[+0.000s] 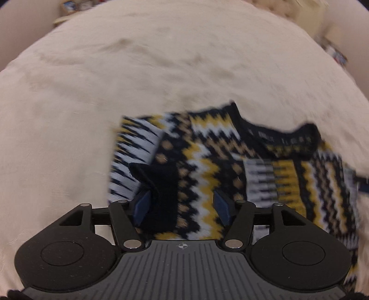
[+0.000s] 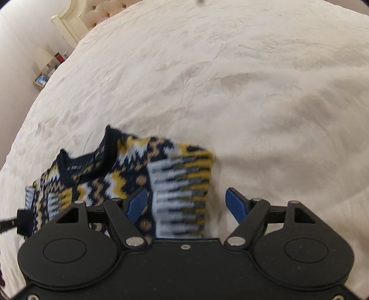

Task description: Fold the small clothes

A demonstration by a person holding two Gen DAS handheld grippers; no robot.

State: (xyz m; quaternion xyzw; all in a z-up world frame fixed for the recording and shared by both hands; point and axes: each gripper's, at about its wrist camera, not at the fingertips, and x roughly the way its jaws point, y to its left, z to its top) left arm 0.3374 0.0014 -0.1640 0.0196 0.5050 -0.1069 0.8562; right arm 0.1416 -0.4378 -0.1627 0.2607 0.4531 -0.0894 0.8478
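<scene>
A small patterned sweater [image 1: 207,161] lies on a cream bedspread [image 1: 138,69], and everything here is placed against that sweater. Beyond its dark collar [image 1: 276,136] the bedspread runs wide and bare up to a tufted headboard [image 2: 96,11]. To the sweater's left in the right wrist view, past the bed's edge, stands a nightstand with a lamp [image 2: 43,60] and a small picture frame [image 2: 41,80]. To its right the cover is open as well.

The sweater is knit in navy, white and mustard zigzags, both sleeves folded in over the body; a dark cuff [image 1: 159,182] lies on the front.

The left tool [image 1: 182,207] hangs over the sweater's front, jaws spread wide, gripping nothing. The right tool [image 2: 186,205] straddles the folded sleeve [image 2: 182,191] at the sweater's right edge, likewise wide apart.
</scene>
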